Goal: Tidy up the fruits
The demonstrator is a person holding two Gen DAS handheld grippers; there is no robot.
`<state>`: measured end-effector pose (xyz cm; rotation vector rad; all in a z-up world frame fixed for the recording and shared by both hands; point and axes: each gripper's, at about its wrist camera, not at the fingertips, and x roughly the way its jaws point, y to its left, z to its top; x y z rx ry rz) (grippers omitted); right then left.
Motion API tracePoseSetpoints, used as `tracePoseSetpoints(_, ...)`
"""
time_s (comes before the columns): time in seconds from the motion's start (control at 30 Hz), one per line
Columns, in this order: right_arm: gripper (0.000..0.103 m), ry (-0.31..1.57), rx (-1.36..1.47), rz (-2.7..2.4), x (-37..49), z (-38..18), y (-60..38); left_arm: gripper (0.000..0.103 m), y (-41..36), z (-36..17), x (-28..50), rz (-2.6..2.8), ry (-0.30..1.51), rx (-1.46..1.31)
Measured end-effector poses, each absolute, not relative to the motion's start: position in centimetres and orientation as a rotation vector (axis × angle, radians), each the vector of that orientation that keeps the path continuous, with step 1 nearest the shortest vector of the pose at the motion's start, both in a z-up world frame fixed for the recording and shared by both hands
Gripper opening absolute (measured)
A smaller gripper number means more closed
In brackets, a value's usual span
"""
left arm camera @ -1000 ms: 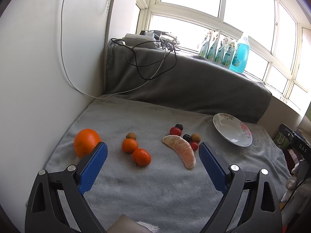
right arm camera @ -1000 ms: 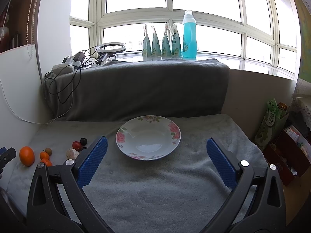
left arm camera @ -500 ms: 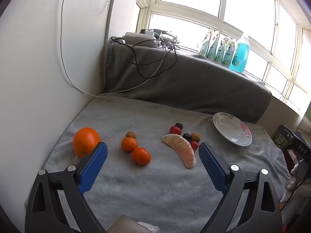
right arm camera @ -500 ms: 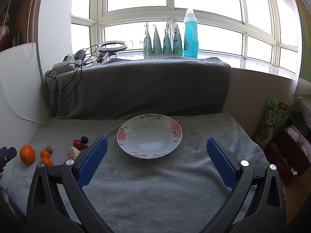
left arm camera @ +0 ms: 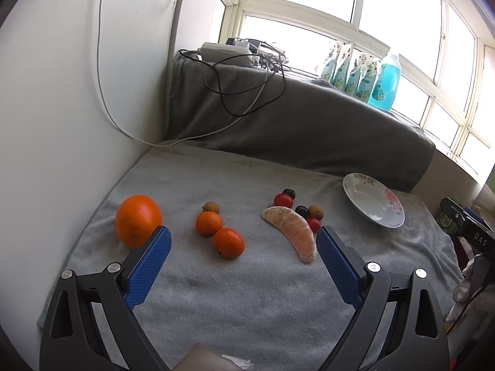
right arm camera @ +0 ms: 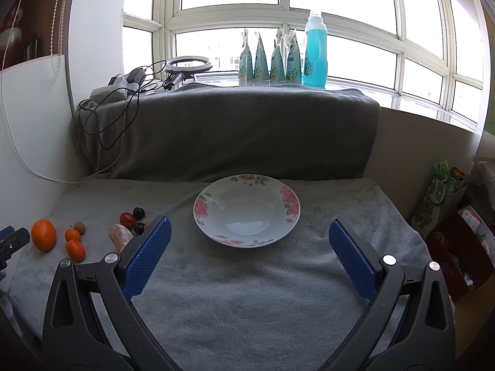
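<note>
Grey towel [right arm camera: 247,303] covers work surface under bay window. Floral plate [right arm camera: 247,187] sits empty, my landmark. All fruit lies left of plate: peeled citrus segment [left arm camera: 292,235] nearest with cherry tomatoes [left arm camera: 283,200], then two mandarins [left arm camera: 228,242], big orange [left arm camera: 138,224] farthest. My left gripper [left arm camera: 243,244] hangs spread wide over mandarins, holding nothing; right gripper [right arm camera: 247,236] spread wide before plate. I judge: descend straight, straddle one mandarin, squeeze gently, avoid nudging neighbour.

My plate [right arm camera: 247,211] is white with pink roses on its rim; the fruits run orange [left arm camera: 138,224] and red — tomato [left arm camera: 283,200] — on a grey towel [right arm camera: 247,293], my pads [left arm camera: 148,267] blue.
</note>
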<state>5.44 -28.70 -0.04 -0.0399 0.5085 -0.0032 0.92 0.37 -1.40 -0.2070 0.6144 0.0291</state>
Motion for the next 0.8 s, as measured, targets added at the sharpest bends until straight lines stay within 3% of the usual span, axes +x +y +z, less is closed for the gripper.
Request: tracePoseSetpoints(0.8,0.103,0.637,-0.039,0.287,9.7,-1.7,-24.9,0.095,1.9,-4.2,1.0,0.042,0.681,-0.252)
